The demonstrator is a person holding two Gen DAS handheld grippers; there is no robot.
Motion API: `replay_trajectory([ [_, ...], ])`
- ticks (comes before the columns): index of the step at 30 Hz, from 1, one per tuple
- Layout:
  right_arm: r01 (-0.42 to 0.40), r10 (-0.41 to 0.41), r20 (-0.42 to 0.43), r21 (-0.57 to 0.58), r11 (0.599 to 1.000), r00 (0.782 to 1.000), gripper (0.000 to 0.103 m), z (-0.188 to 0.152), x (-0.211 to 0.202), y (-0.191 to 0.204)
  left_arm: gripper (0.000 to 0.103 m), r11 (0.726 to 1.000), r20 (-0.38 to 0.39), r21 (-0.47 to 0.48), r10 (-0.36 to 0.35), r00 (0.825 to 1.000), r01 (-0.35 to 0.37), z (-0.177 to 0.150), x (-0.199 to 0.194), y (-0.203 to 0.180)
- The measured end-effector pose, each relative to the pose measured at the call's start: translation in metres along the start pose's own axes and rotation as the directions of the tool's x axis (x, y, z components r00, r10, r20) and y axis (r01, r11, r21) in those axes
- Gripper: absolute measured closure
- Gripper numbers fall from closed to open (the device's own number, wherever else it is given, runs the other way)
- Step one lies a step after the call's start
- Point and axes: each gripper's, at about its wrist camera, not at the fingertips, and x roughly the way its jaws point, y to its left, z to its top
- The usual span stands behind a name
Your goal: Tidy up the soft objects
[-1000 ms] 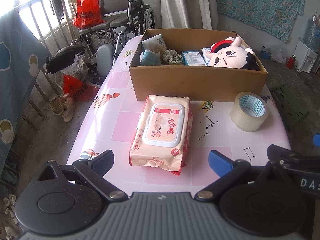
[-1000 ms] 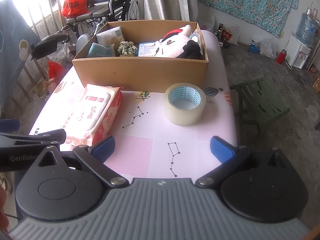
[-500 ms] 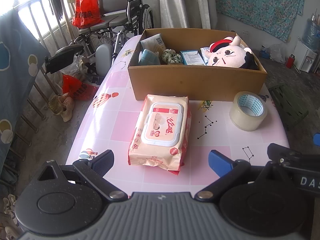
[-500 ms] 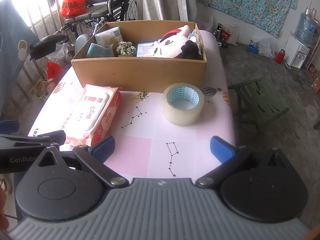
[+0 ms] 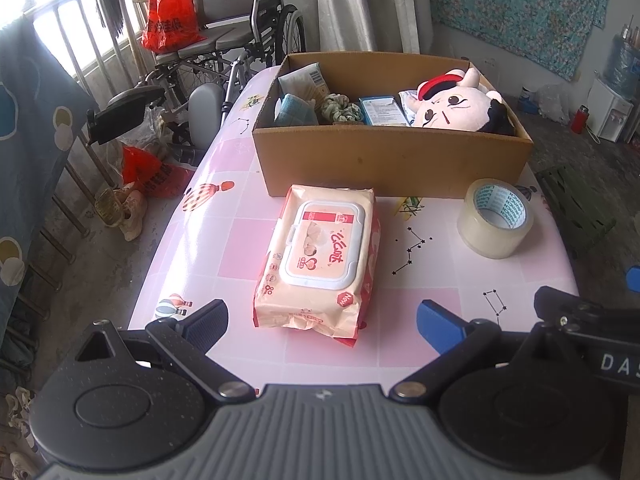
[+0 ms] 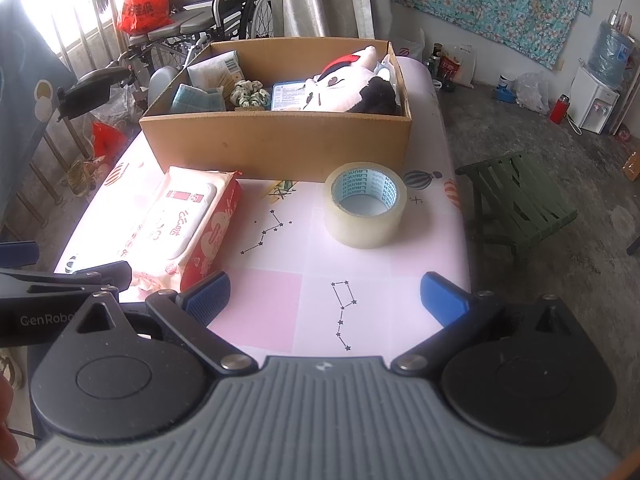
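Both jaws gape wide and empty: left gripper (image 5: 322, 316) lines up at 6 o'clock of the peach soft-plastic wet-wipes pack (image 5: 318, 256), apparently to grasp it for the open brown cardboard box (image 5: 394, 162) at 12; right gripper (image 6: 324, 294) waits.

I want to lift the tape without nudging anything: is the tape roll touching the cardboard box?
Apart. In the right wrist view a strip of bare tablecloth shows between the tape roll and the front wall of the cardboard box.

A roll of clear tape (image 5: 495, 224) sits on the pink table (image 5: 224, 236); a wheelchair (image 5: 224, 52) stands behind; a green stool (image 6: 516, 200) beside.
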Motion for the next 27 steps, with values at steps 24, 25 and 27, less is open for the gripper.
replay_trajectory([
  [24, 0.0, 0.0, -0.004, 0.002, 1.0, 1.0, 0.001, -0.0024, 0.0011, 0.0011, 0.002, 1.0, -0.011, 0.0, -0.004, 1.0, 0.004, 0.0013, 0.003, 0.0026],
  [25, 0.0, 0.0, -0.003, 0.002, 1.0, 1.0, 0.001, -0.0024, 0.0011, 0.0011, 0.002, 1.0, -0.01, 0.0, -0.004, 1.0, 0.004, 0.0014, 0.0029, 0.0026],
  [27, 0.001, -0.001, -0.003, 0.002, 1.0, 1.0, 0.001, -0.0024, 0.0011, 0.0011, 0.002, 1.0, -0.011, 0.0, -0.005, 1.0, 0.005, 0.0013, 0.003, 0.0026],
])
